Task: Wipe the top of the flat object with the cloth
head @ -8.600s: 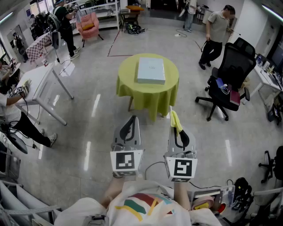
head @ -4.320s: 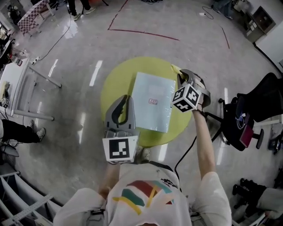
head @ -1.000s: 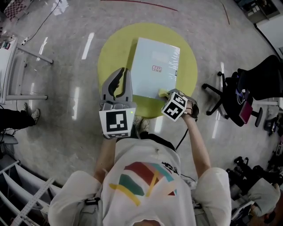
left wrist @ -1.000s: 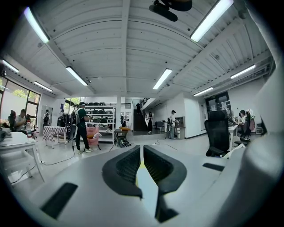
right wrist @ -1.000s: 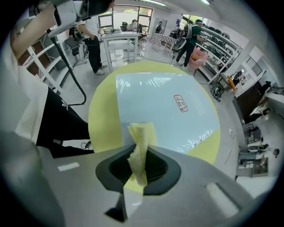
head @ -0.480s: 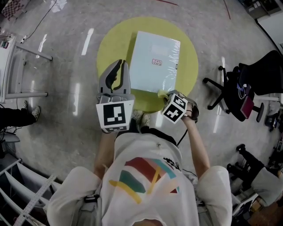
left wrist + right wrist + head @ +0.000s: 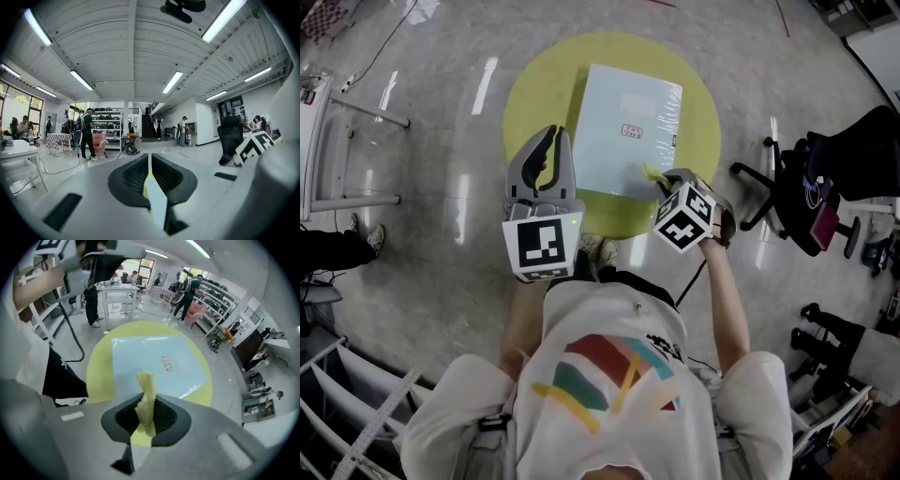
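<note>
The flat object, a pale blue rectangle with a small red label, lay in the middle of the round yellow counter. The right claw was clenched on the cloth, a yellow twist pinched between its jaws. In the head view that claw hung at the flat object's near right corner, and the free end of the cloth reached onto the object's near edge. Whether the cloth pressed on the surface could not be told. In the right gripper view the cloth stood up out of the right claw, with the flat object spread ahead of it and the counter showing around it.

The left claw was clenched with nothing in it, its jaws together in the left gripper view, which looked out level across the room. In the head view it sat over the counter's near left part, just beside the flat object's left edge.
</note>
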Available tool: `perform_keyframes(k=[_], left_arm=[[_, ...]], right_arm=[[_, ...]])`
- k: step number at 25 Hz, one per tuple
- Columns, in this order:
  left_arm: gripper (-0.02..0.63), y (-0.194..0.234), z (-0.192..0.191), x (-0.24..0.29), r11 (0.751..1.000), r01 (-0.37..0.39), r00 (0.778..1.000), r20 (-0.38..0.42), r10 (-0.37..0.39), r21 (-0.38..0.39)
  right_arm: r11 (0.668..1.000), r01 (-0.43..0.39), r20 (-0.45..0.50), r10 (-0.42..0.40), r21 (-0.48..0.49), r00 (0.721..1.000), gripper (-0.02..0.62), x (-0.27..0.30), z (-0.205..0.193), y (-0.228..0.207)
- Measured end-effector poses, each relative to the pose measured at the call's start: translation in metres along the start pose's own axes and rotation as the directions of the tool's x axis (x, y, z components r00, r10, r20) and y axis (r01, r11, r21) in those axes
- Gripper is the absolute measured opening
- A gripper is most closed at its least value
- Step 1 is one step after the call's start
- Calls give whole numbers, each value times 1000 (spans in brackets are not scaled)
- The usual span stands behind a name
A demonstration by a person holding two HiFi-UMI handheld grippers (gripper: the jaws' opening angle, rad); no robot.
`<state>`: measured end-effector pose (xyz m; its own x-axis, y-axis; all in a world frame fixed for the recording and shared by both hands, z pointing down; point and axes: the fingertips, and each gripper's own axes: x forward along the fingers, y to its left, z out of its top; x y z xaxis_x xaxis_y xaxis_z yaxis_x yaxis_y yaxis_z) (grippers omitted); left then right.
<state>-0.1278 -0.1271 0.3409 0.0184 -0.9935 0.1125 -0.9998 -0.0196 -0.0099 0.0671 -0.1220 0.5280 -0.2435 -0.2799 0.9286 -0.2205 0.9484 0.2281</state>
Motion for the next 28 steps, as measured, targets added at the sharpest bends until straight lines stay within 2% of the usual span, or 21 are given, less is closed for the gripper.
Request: perform_keyframes(k=[6, 11, 16, 20, 28], left_arm=[[18, 4, -22, 4, 1000, -1, 998, -56, 0, -27], [18, 15, -47, 6, 998, -17, 991, -135, 9, -55], [87, 24, -75, 4, 995, -22, 977, -213, 1, -96], [87, 32, -86, 0, 994, -49, 972, -233, 25, -98], [87, 42, -93, -3, 991, -68, 972, -232, 40, -118]], right_arm=[[986, 161, 55, -159, -32, 986, 26, -7, 52, -104], [974, 214, 71, -209, -75, 975, 26, 7, 88, -170], [968, 191, 19, -191, -162, 981, 26, 46, 108, -203], [965, 138, -35, -149, -224, 988, 26, 84, 111, -207], [968, 62, -109, -91, -242, 990, 26, 126, 116, -197]])
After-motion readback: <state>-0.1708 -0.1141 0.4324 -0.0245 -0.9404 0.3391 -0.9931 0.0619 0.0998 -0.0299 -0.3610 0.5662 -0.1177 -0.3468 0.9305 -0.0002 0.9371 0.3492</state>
